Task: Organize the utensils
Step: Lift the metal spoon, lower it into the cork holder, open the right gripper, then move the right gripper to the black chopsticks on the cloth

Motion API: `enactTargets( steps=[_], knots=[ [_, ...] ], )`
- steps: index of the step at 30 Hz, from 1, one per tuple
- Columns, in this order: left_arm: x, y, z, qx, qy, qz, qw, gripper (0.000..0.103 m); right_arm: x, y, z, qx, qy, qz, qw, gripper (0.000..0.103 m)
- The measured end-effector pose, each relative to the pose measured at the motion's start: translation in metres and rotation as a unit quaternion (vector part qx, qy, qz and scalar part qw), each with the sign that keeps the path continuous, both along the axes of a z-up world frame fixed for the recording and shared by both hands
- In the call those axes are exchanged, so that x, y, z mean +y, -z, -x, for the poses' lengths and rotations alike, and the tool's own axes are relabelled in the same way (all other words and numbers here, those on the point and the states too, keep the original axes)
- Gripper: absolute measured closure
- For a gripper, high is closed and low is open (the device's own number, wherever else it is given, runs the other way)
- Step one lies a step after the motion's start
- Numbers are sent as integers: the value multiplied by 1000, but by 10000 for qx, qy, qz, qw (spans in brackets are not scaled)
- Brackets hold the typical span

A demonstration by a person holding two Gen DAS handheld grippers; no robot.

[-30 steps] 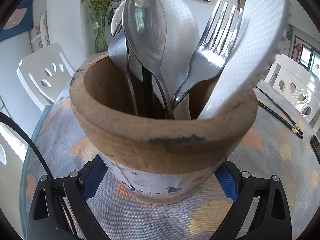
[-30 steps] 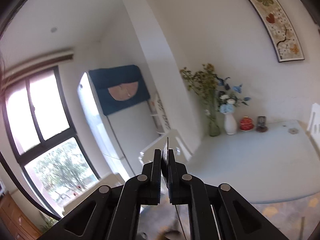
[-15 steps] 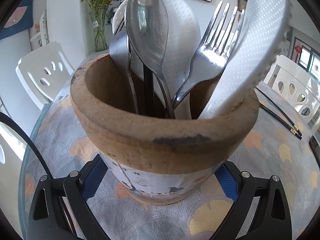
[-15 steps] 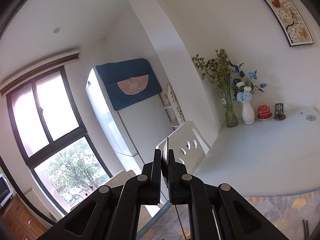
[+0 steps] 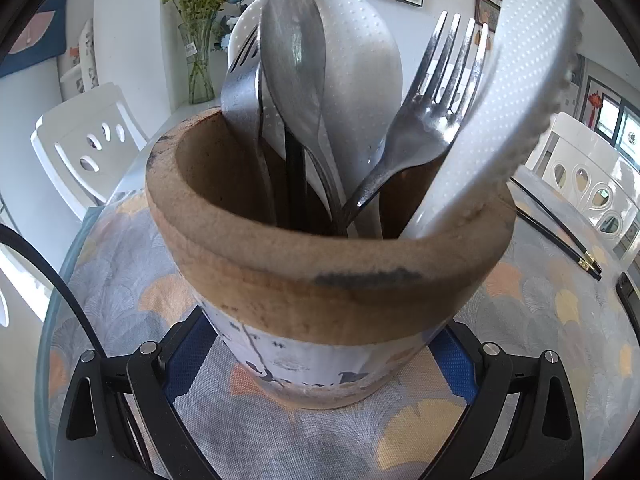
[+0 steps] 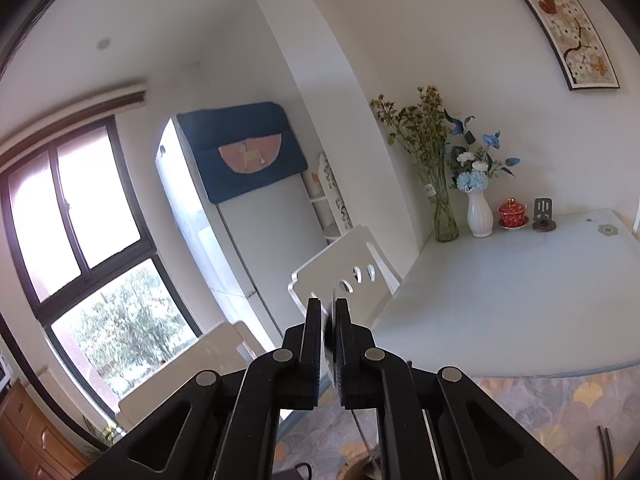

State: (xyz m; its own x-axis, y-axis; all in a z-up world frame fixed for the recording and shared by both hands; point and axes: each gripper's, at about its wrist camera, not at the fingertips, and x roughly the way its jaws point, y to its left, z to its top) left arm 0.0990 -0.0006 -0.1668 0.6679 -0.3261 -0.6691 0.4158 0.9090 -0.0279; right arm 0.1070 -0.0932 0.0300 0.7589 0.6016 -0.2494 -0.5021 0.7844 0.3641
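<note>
The left tongs (image 5: 320,364) point steeply down at a brown clay pot (image 5: 328,280) that stands upright on the patterned cloth (image 5: 120,280) of the table; their two arms spread wide around the pot's base, with the blue pads close against its sides, though whether they actually press on it cannot be told. The pot holds a metal spoon (image 5: 294,64), a fork (image 5: 436,108), a slotted metal turner (image 5: 240,92) and two white dimpled rice paddles (image 5: 508,92), all standing handle-down and leaning on the rim. A pair of black chopsticks (image 5: 560,240) lies on the cloth toward the right edge of the table, well apart from the pot. The right tongs (image 6: 328,344) are held nearly level, pointing across the room toward a white chair (image 6: 344,280) and a fridge (image 6: 240,220). Their jaws have just been opening and now stand a narrow slit apart, with a thin metal handle (image 6: 330,320) upright in the gap, its lower part running down below the tongs.
</note>
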Motion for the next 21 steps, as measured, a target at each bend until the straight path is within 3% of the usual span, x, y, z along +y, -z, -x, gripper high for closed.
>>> enactTargets(
  steps=[1, 3, 4, 13, 17, 21],
  knots=[
    [0, 0, 0, 2, 7, 6, 10000, 6, -2, -2, 3, -4, -38, -2, 10000, 86],
    [-1, 1, 1, 6, 2, -11, 10000, 6, -8, -8, 11, -114, -23, -76, 9999, 54],
    [-1, 1, 1, 8, 2, -17, 10000, 6, -12, -11, 15, -203, 51, -126, 9997, 49],
    [-9, 6, -5, 154, -6, -154, 9998, 6, -80, -61, 65, -506, 945, -403, 9934, 43],
    [-16, 9, -8, 229, -8, -302, 9993, 7, -120, -96, 93, -696, 1369, -593, 9864, 40],
    [-17, 9, -9, 241, -11, -308, 9992, 7, -149, -137, 126, -963, 1860, -524, 9764, 30]
  ],
)
